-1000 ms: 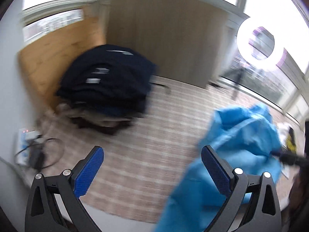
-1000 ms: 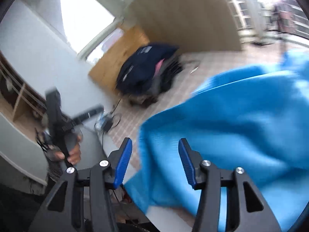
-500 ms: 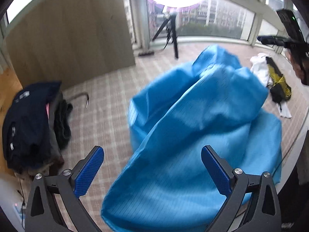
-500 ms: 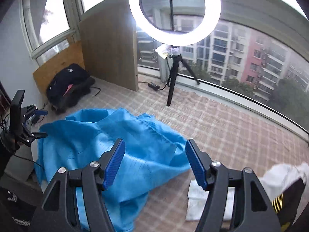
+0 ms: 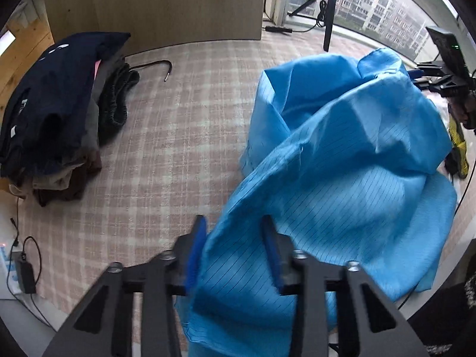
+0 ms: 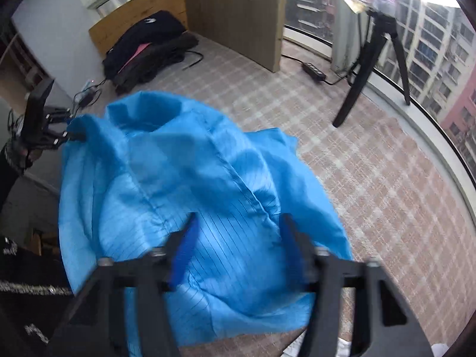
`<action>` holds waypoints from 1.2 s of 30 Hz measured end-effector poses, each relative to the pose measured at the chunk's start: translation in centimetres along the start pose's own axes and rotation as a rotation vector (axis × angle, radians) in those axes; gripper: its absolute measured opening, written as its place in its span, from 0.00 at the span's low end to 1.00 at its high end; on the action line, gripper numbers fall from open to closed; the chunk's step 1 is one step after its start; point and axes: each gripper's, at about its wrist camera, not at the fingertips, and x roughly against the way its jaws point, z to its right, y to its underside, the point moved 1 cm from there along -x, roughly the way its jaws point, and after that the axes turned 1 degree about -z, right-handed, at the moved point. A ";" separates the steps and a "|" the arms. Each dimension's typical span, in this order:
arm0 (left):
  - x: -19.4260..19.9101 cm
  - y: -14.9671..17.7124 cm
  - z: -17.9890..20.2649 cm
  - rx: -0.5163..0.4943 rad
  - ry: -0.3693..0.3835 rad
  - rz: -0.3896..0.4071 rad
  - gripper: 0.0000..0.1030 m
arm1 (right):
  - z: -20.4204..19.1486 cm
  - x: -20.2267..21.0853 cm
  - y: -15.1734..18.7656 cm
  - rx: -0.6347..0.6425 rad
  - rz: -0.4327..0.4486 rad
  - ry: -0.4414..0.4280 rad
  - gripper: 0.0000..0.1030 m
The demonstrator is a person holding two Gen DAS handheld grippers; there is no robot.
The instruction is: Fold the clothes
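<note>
On the checked desk the blue garment lies crumpled and unfolded, heaped in loose ridges rather than spread flat. In the left wrist view its long run goes from 6 o'clock, right at the tool, up toward 1 o'clock, where a raised flap stands near the far edge.

The left tool has its jaws narrowed but apart, with a fold of the near edge lying between the pads; they do not look pressed onto the cloth. The right tool is at another side of the heap, jaws wider apart, the cloth spreading from between them out to 11 o'clock, a seam running from 11 toward 1 o'clock just ahead of the tips.

Both tools are at the cloth's edge, so neither is clearly nearer. My judgement: the next move depends on each tool closing on the edge right in front of it, then drawing apart so the heap opens flat.

A dark clothes pile sits well apart at 10 o'clock in the left view.
</note>
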 end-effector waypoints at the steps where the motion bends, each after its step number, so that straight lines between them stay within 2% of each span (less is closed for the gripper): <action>1: 0.0 0.2 0.1 -0.005 -0.010 -0.002 0.16 | -0.5 0.2 0.2 -0.004 0.012 -0.007 0.04; 3: 0.4 0.5 0.1 -0.002 -0.026 0.007 0.03 | -1.4 0.6 0.6 -0.025 0.045 -0.031 0.04; 5: 1.3 0.8 0.1 0.014 -0.033 0.031 0.01 | -2.5 1.0 0.9 -0.046 0.084 -0.041 0.03; 9: 3.8 1.1 -0.3 0.030 -0.047 0.106 0.01 | -5.9 3.1 0.1 -0.012 0.156 0.098 0.01; 12: 6.3 1.2 -1.7 0.043 -0.042 0.175 0.01 | -7.4 6.4 -1.4 0.002 0.221 0.171 0.01; 14: 8.0 1.3 -2.7 0.052 -0.038 0.221 0.01 | -7.7 8.0 -2.1 0.032 0.216 0.131 0.02; 15: 8.1 1.9 -3.3 0.068 -0.043 0.217 0.01 | -7.9 8.8 -2.4 0.049 0.210 0.105 0.13; 16: 8.0 2.7 -4.1 0.086 -0.049 0.206 0.01 | -7.8 8.8 -2.7 0.065 0.186 0.132 0.24; 17: 7.8 3.4 -4.8 0.105 -0.055 0.194 0.01 | -7.6 8.5 -3.0 0.080 0.157 0.177 0.51; 18: 7.7 4.2 -5.5 0.124 -0.062 0.182 0.01 | -7.3 8.3 -3.2 0.083 0.145 0.180 0.59; 19: 7.6 5.0 -6.2 0.143 -0.068 0.171 0.01 | -7.1 8.0 -3.3 0.081 0.138 0.169 0.59; 22: 7.2 7.2 -8.4 0.199 -0.087 0.136 0.01 | -6.7 6.4 -4.2 0.056 0.107 0.063 0.59; 25: 6.0 9.2 -10.4 0.263 -0.095 0.093 0.01 | -8.0 4.6 -5.3 0.100 0.086 -0.043 0.59; 30: 4.3 10.7 -11.4 0.329 -0.095 0.072 0.01 | -10.8 -0.3 -7.0 0.211 -0.055 -0.145 0.59; 36: 3.2 11.9 -11.7 0.360 -0.099 0.051 0.01 | -13.1 -5.4 -7.2 0.256 -0.199 -0.279 0.59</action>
